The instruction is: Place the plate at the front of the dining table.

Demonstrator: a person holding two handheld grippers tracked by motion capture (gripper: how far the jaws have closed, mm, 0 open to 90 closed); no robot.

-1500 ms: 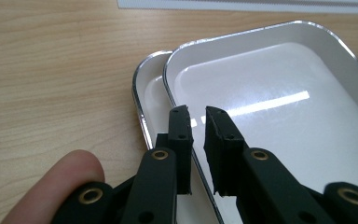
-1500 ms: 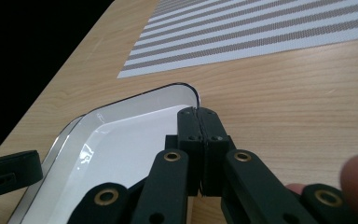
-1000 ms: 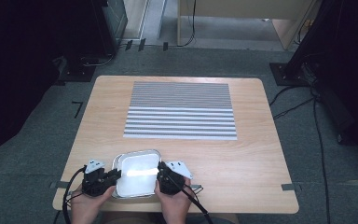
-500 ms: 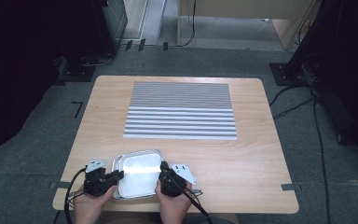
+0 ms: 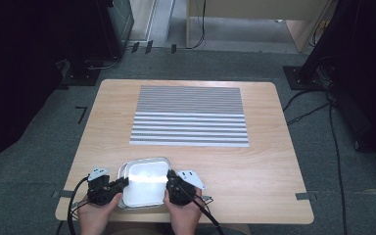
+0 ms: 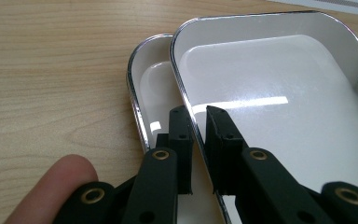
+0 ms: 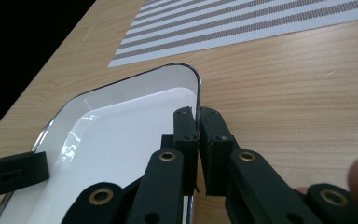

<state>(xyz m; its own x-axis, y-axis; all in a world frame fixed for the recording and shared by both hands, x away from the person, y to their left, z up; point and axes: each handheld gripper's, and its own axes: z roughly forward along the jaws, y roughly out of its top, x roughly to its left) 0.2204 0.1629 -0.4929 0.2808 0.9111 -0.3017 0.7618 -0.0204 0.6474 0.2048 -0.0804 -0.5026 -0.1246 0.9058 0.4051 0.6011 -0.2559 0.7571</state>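
- We see a light wooden table with rounded corners standing on grey carpet; the wood grain runs across it.
- A grey and white striped placemat lies flat on the far half of the table, with finer stripes on its far part and wider ones on its near part.
- Near the table's front edge sits a shiny metal tray with a white inside; from the left gripper view we make out a top tray nested askew in a lower tray, whose rim peeks out beside it.
- Our left gripper straddles the top tray's left rim, one jaw inside and one outside; its jaws have just been closing, and a sliver of gap still shows beside the rim, so we cannot tell if the pads press on it yet.
- Our right gripper is clamped on the tray's right rim, the thin edge pinched between the two black jaws.
- Black cables trail over the carpet at the right, and dark equipment stands at the far left.
- Strips of dark tape mark the floor beyond the table, and the base of pale wooden furniture stands farther back.
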